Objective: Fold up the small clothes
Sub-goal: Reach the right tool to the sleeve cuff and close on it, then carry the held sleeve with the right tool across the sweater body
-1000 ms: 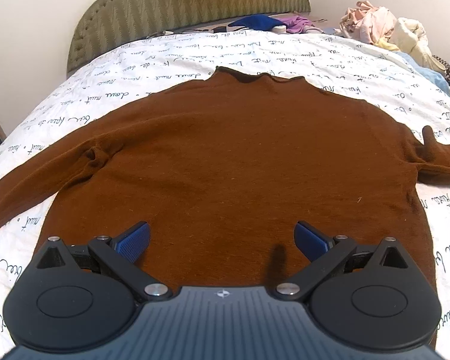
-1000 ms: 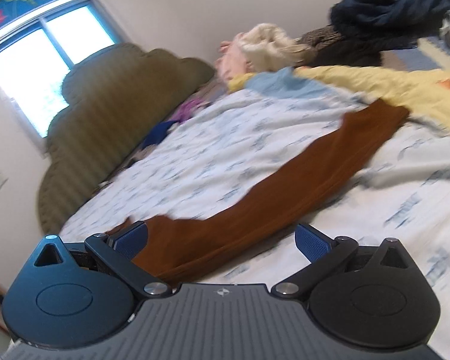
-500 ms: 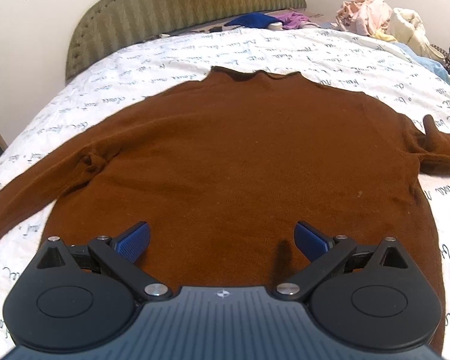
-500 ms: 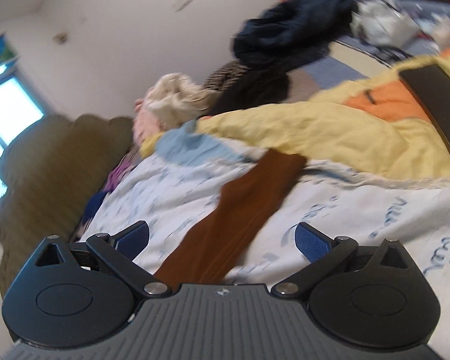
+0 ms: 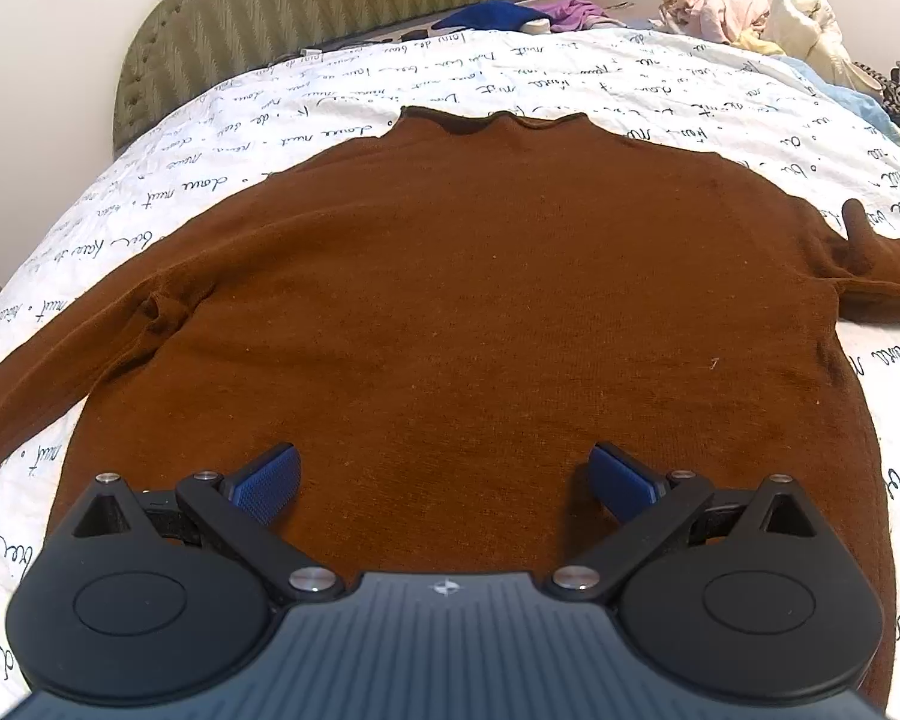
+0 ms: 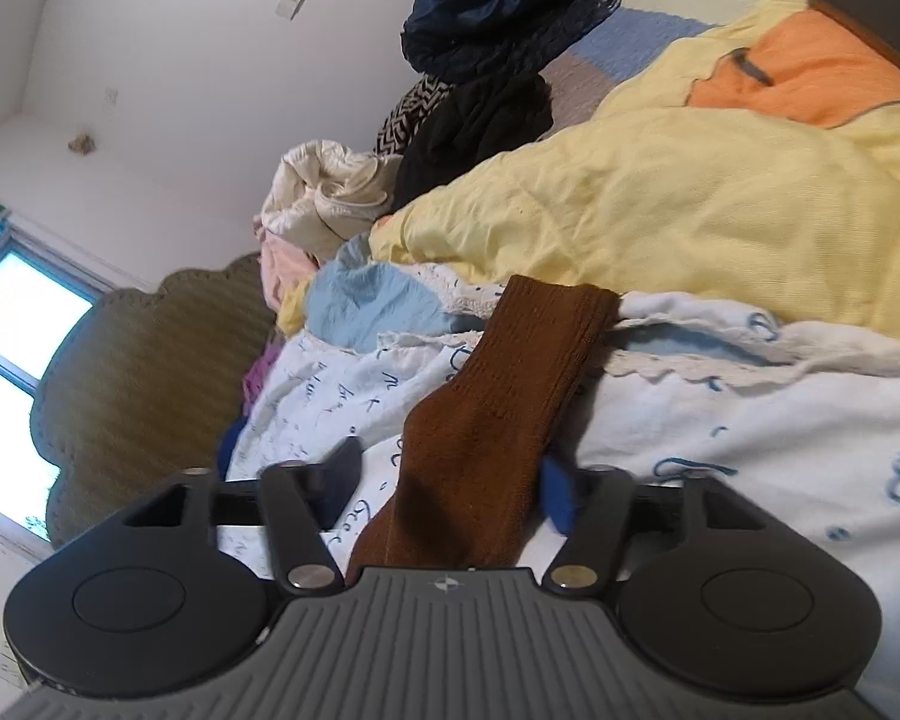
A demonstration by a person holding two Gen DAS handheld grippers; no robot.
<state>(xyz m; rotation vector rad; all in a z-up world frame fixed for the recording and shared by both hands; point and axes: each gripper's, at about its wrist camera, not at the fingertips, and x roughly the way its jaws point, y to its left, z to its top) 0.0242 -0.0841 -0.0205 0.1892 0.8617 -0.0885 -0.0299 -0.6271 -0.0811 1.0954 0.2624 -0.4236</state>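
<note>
Brown knit sweater [image 5: 480,300] looks soft and matt, its ribbed cuff [image 6: 546,330] a bit fuzzy. White script-printed cotton bedsheet [image 5: 510,72] is crinkly. Olive quilted fabric headboard [image 5: 330,12] has zigzag stitching. Black matt plastic left gripper [image 5: 444,480], textured blue pads [image 5: 267,480].

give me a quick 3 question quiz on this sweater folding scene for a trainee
1. True or false: the brown sweater lies spread flat on the bedspread with its collar toward the headboard.
2. Multiple choice: what lies between the right gripper fingers? A) the sweater's hem B) the sweater's sleeve C) the yellow blanket
3. Fill in: the left gripper is ____ above the lower body of the sweater, gripping nothing.

Key: 1 true; 2 B, the sleeve runs between the fingers, which are narrowed but not clamped; 3 open.
</note>
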